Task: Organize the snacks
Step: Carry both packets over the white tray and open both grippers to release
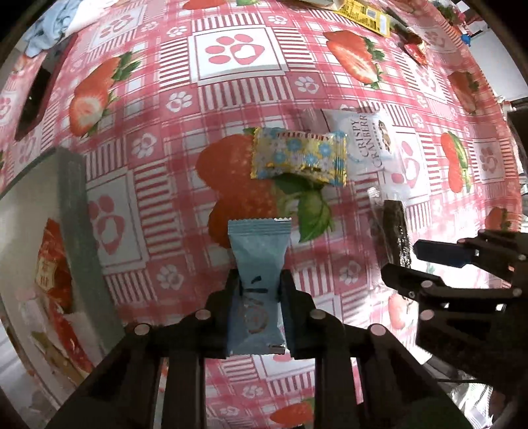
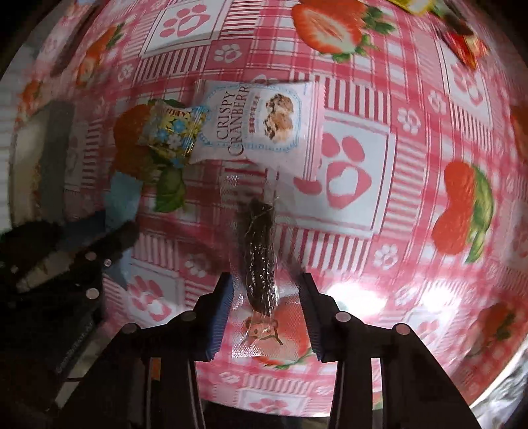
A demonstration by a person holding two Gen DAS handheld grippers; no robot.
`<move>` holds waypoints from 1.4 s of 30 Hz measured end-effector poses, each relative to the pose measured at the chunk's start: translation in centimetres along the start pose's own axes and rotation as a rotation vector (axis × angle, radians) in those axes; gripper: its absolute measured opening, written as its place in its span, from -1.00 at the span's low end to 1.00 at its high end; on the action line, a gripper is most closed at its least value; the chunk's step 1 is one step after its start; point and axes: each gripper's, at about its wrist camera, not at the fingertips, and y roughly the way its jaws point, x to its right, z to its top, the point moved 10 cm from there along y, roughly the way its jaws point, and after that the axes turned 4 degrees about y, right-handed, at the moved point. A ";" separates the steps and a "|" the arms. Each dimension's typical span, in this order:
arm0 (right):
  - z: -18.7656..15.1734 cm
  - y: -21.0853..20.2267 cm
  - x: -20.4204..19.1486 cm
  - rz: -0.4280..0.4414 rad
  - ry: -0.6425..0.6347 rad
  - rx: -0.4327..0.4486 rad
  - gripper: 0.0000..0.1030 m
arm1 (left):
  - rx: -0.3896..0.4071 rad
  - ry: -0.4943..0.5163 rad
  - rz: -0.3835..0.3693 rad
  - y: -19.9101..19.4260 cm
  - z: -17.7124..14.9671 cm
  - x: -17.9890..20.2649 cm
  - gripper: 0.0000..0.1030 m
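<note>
My left gripper (image 1: 259, 280) is shut on a light blue snack packet (image 1: 257, 264), held above the table. My right gripper (image 2: 264, 280) is open, its jaws on either side of a clear packet holding a dark snack stick (image 2: 259, 250) that lies on the table; the stick also shows in the left wrist view (image 1: 396, 231), with the right gripper (image 1: 406, 264) next to it. A gold flowered packet (image 1: 298, 156) and a white "Crispy Cranberry" packet (image 1: 366, 138) lie further out. The same two lie ahead in the right wrist view, flowered (image 2: 173, 132) and cranberry (image 2: 260, 122).
A grey box (image 1: 77, 237) with red packets inside stands at the left. The table wears a pink strawberry-and-paw cloth (image 1: 231, 49). A yellow packet (image 1: 366, 13) and a red one (image 1: 415, 49) lie at the far right. Blue cloth (image 1: 49, 26) lies far left.
</note>
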 end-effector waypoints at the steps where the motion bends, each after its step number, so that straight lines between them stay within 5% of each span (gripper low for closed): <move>1: -0.3 -0.1 0.0 0.012 0.012 -0.002 -0.18 | -0.005 0.000 0.002 -0.3 -0.3 -0.2 -0.51; 14: -3.0 -4.6 -3.0 0.072 0.037 0.054 -0.17 | 0.113 0.000 0.040 -7.0 -2.1 -4.2 -0.50; 42: 0.2 -5.2 -19.0 0.013 -0.286 0.099 -0.17 | 0.216 -0.245 0.098 -11.9 -5.7 -16.7 -0.50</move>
